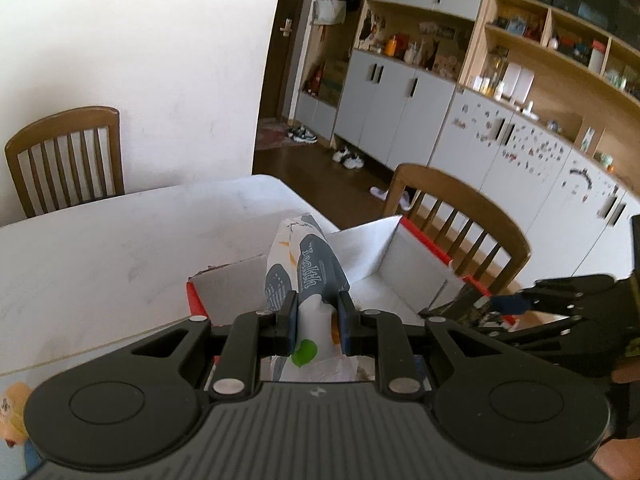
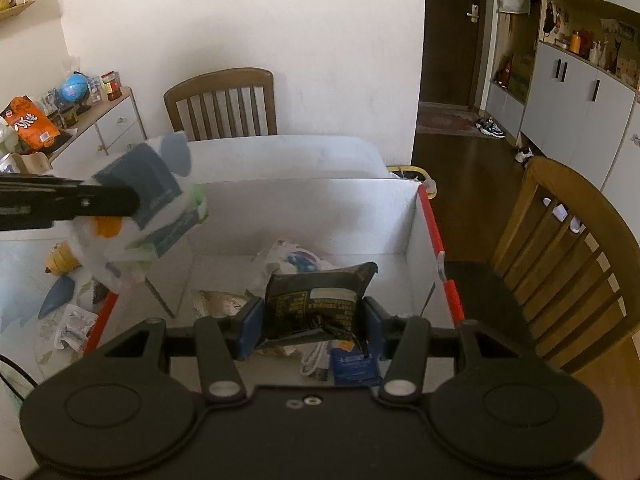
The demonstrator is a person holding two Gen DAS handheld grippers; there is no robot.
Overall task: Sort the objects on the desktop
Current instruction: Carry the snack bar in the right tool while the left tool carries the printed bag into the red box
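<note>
My left gripper (image 1: 317, 320) is shut on a white and grey packet (image 1: 308, 268) printed with "Health", which sticks up over the near left corner of the open cardboard box (image 1: 404, 264). In the right wrist view this packet (image 2: 152, 216) hangs above the box's left wall, pinched by the left gripper (image 2: 134, 200) coming in from the left. My right gripper (image 2: 312, 328) is shut on a dark crumpled packet (image 2: 320, 300), held over the inside of the box (image 2: 304, 208). The right gripper (image 1: 480, 312) shows at the right edge of the left wrist view.
Several packets, a blue sachet (image 2: 354, 364) and a white cable (image 2: 312, 360) lie in the box. Loose wrappers and a yellow toy (image 2: 60, 260) sit on the white table (image 2: 288, 156) left of it. Wooden chairs (image 2: 224, 104) (image 2: 572, 248) stand behind and to the right.
</note>
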